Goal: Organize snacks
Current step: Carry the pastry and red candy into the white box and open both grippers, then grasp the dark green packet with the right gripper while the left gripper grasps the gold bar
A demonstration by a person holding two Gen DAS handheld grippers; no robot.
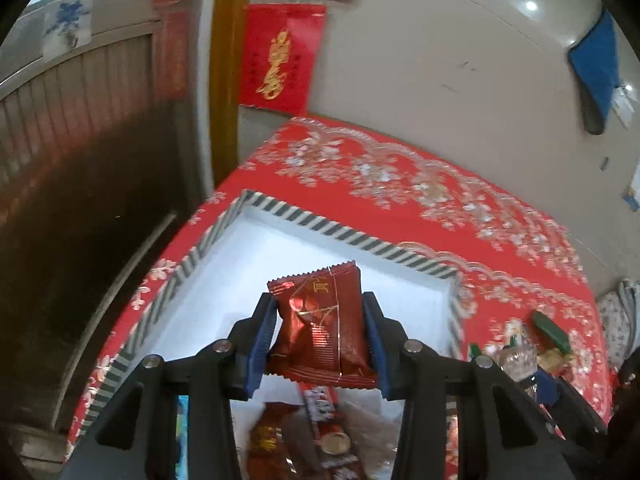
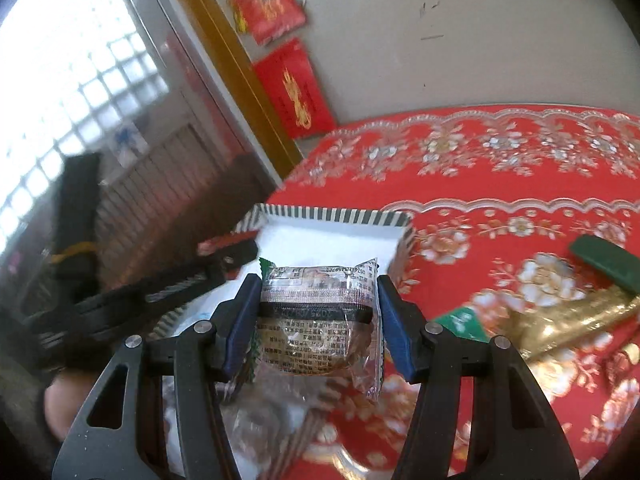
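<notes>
A red floral tablecloth (image 2: 500, 184) covers the table, bearing a striped-rimmed white box (image 1: 320, 226) and loose snacks (image 2: 568, 320).

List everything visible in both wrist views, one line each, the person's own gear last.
red snack packet: one, dark red foil, clamped between the left jaws above the box.
clear snack packet: one, clear wrapper with green edges and printed text, clamped between the right jaws.
striped box: one, white inside with black-and-white striped rim, on the table's left part.
tablecloth: one, red with silver flowers, covering the table.
loose snacks: several, green and gold wrappers, on the cloth right of the box.
snacks in box: several, mostly red, blurred, below the left jaws.
red posters: two, red with gold script, on the wall.
left gripper: one, black with blue pads.
right gripper: one, black with blue pads.
</notes>
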